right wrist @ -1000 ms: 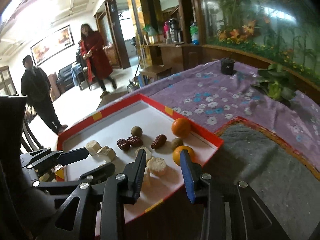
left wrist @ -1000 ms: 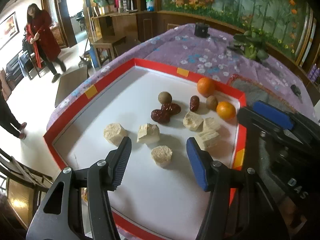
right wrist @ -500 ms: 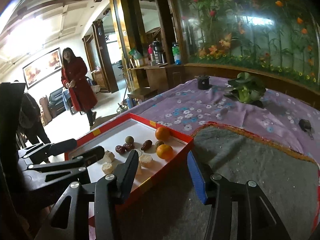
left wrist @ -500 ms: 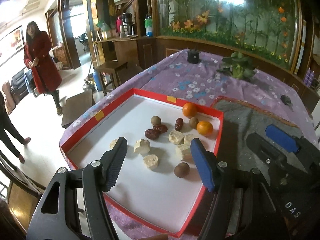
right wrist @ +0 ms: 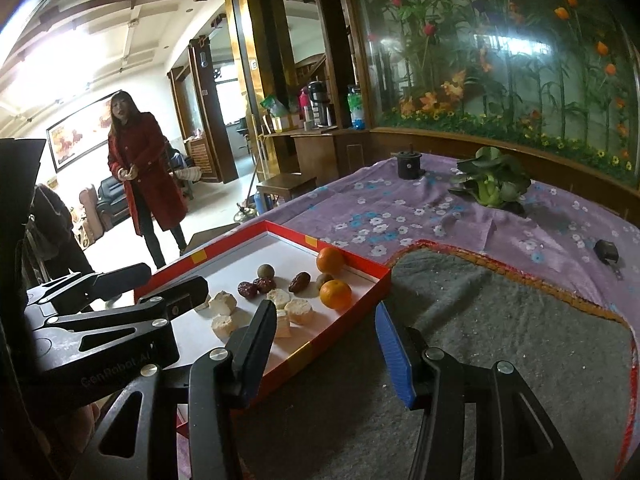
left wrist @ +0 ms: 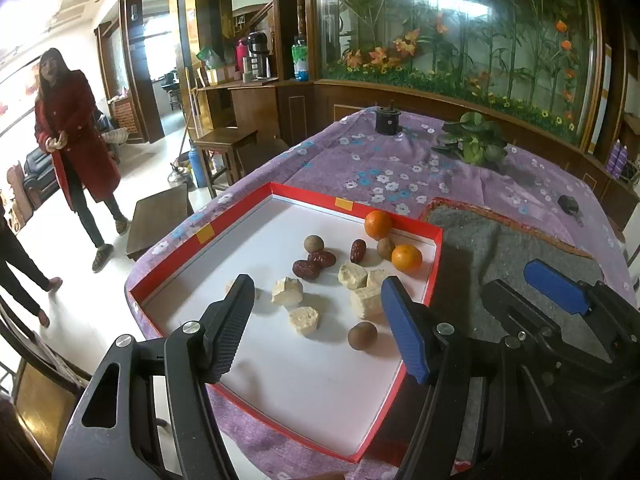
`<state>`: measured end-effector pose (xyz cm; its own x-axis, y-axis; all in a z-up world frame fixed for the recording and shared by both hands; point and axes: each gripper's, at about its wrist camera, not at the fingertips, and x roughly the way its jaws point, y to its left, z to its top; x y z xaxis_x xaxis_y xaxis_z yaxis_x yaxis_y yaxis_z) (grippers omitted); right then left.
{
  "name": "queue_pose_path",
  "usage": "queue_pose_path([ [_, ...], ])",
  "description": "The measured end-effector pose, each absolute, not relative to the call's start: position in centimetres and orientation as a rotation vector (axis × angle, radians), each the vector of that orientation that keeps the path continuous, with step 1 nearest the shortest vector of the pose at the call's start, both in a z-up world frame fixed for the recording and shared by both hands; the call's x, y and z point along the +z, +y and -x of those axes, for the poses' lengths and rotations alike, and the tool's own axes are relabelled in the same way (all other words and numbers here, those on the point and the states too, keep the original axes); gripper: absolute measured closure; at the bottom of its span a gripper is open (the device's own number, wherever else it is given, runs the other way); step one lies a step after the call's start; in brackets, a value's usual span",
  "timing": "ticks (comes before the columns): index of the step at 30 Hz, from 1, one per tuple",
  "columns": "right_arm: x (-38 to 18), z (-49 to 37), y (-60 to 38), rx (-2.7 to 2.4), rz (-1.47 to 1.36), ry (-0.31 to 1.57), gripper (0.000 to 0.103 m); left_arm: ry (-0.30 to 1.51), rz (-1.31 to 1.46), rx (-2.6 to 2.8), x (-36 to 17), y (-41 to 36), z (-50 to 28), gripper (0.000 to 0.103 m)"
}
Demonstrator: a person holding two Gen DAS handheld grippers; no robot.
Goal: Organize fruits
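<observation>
Fruit tray half hidden behind two empty grippers

Fingers of the left gripper (left wrist: 316,324) cover part of the tray's near side in the left wrist view; one pale chunk (left wrist: 231,286) shows only as a sliver behind the black finger. In the right wrist view the left gripper's body blocks the lower left corner of the red-walled tray (right wrist: 344,310), and the brown round fruit (left wrist: 362,335) lying nearest the camera in the left view cannot be made out there.

The tray sits mid-frame on the purple flowered cloth (left wrist: 384,168), beside the grey mat (right wrist: 500,320). Inside lie two oranges (left wrist: 378,224) (left wrist: 406,258), red dates (left wrist: 306,269), small brown round fruits (left wrist: 313,244) and pale chunks (left wrist: 287,291).

Both grippers' jaws have just been opening. The left stands wide over the tray and grips nothing; the right gripper (right wrist: 326,338) gapes partway over the tray's edge and the mat, also empty.
</observation>
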<state>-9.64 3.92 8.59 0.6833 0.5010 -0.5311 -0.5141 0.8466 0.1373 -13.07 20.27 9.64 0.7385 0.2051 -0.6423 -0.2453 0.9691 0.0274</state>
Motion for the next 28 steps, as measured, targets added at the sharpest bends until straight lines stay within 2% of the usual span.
queue_pose_path([
  [28,7.68,8.76,4.31,0.572,0.032,0.621,0.053,0.682,0.037,0.259,9.37,20.30,12.49,0.037],
])
